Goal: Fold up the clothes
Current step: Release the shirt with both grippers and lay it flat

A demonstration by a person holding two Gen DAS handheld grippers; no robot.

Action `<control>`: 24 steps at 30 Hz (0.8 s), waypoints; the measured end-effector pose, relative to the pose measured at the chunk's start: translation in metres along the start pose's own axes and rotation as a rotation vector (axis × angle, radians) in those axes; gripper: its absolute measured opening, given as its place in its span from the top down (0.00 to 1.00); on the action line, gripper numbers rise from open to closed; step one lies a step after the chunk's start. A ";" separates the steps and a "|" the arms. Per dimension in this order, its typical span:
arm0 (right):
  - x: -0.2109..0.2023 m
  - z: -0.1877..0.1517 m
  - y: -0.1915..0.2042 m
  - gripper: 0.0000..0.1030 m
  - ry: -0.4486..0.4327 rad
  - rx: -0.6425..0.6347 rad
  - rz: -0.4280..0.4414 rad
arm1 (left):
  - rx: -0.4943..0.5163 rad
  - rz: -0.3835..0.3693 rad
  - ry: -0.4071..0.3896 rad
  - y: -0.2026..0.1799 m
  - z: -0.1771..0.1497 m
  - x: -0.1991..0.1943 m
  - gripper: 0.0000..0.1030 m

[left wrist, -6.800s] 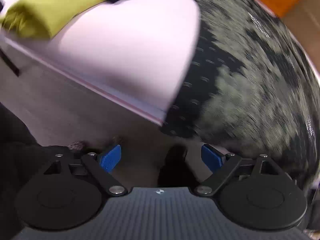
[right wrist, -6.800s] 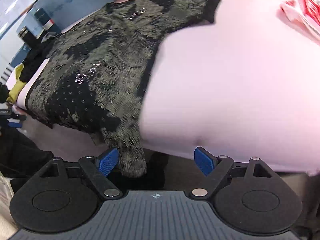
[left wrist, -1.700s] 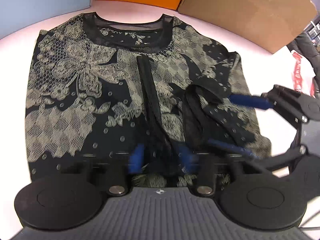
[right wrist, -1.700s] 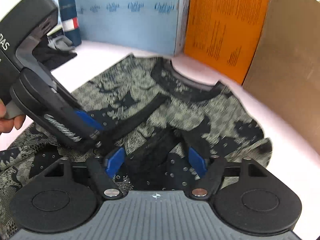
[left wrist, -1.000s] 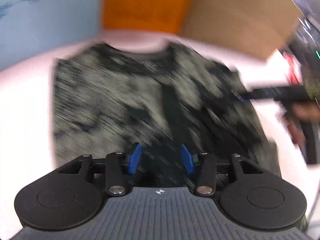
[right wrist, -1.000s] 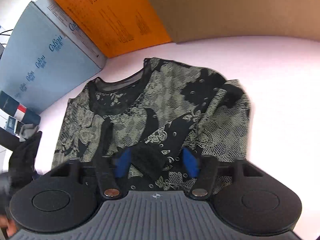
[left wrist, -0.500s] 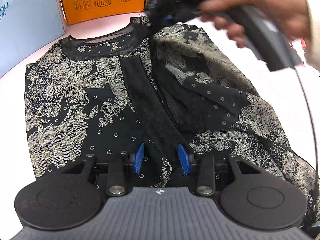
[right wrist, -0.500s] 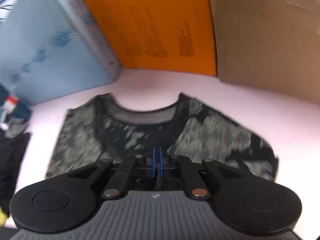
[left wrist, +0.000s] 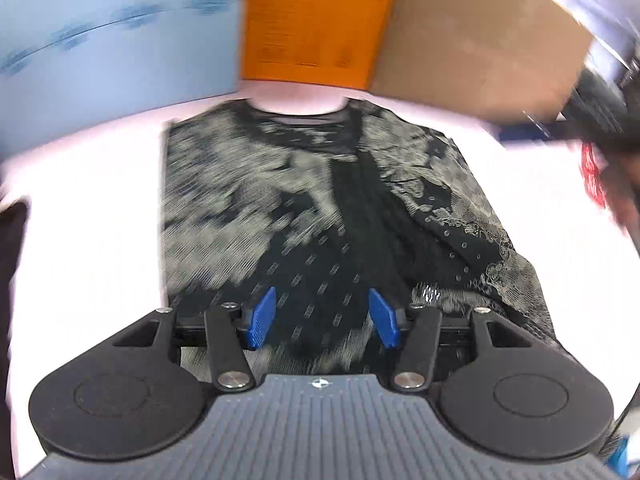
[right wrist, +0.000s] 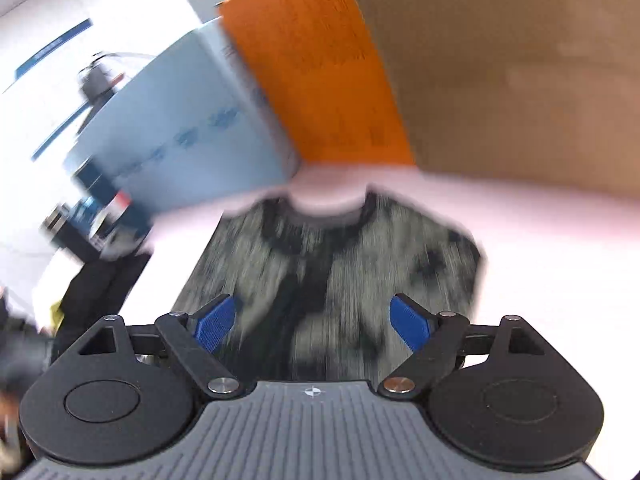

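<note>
- Black lace-patterned blouse [left wrist: 280, 208] with a pale beige floral print lies spread on a pale pink tabletop [left wrist: 92, 216], directly ahead of both grippers, its round neckline [left wrist: 300, 114] at the far end from them.
- Left gripper [left wrist: 322, 318]: the two blue fingers stand apart with nothing between them, poised above the near hem of the blouse; dark dotted fabric shows through the gap.
- To the right of the left gripper, the blouse's right side is folded inward over the body, forming a rumpled, raised ridge [left wrist: 460, 224] of dotted black cloth. The left edge of the garment runs straight and flat.
- Right gripper [right wrist: 312, 322]: its blue fingers are spread wide and hold nothing, hovering over the lower part of the blouse [right wrist: 340, 276]; heavy blur hides whether they touch the cloth.
- Beyond the neckline, ahead of both grippers, stand three upright items side by side: a light blue box [left wrist: 112, 40] to the left, an orange panel [left wrist: 316, 20] in the middle, and brown cardboard [left wrist: 472, 40] to the right.
- Far right of the left gripper a dark blurred shape [left wrist: 600, 120] crosses the frame edge, with something red [left wrist: 592, 176] below it; neither is clear enough to identify.
- Left of the right gripper lies dark clothing [right wrist: 100, 284] at the table's edge.
</note>
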State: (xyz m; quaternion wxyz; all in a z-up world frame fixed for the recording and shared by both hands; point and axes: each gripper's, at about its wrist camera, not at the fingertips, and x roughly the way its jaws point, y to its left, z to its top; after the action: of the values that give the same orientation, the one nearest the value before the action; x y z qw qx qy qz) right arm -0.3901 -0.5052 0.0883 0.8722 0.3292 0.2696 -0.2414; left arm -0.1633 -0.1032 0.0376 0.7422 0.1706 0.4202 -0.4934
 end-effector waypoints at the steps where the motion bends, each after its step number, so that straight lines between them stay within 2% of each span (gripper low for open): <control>1: -0.020 -0.023 0.000 0.18 -0.004 -0.014 -0.014 | -0.014 0.019 -0.002 0.001 -0.012 -0.011 0.52; 5: -0.082 -0.114 0.030 0.18 0.022 -0.179 -0.100 | -0.029 0.075 0.010 -0.013 -0.066 -0.047 0.52; 7: -0.100 -0.154 0.049 0.18 0.043 -0.230 -0.134 | -0.042 0.094 0.029 -0.023 -0.095 -0.060 0.53; 12: -0.127 -0.214 0.077 0.18 0.144 -0.198 -0.172 | -0.142 0.135 0.103 -0.049 -0.156 -0.081 0.52; 14: -0.130 -0.226 0.087 0.15 0.186 -0.206 -0.204 | -0.183 0.134 0.124 -0.055 -0.173 -0.086 0.37; 15: -0.133 -0.232 0.092 0.12 0.191 -0.207 -0.227 | -0.191 0.144 0.114 -0.058 -0.179 -0.091 0.22; 17: -0.143 -0.242 0.094 0.09 0.155 -0.185 -0.269 | -0.205 0.164 0.082 -0.059 -0.190 -0.101 0.18; 20: -0.154 -0.264 0.081 0.08 0.096 -0.117 -0.268 | -0.234 0.179 0.026 -0.049 -0.207 -0.114 0.12; 21: -0.158 -0.271 0.076 0.08 0.076 -0.095 -0.268 | -0.262 0.171 0.009 -0.040 -0.215 -0.117 0.12; 24: -0.169 -0.292 0.063 0.08 0.016 -0.027 -0.266 | -0.375 0.140 -0.015 -0.008 -0.241 -0.121 0.01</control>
State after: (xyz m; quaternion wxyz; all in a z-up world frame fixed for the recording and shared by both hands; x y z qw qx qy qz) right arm -0.5686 -0.2162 0.0360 0.8346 0.2807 0.3212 -0.3487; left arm -0.2992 0.1258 -0.0069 0.7966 0.0544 0.4862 -0.3551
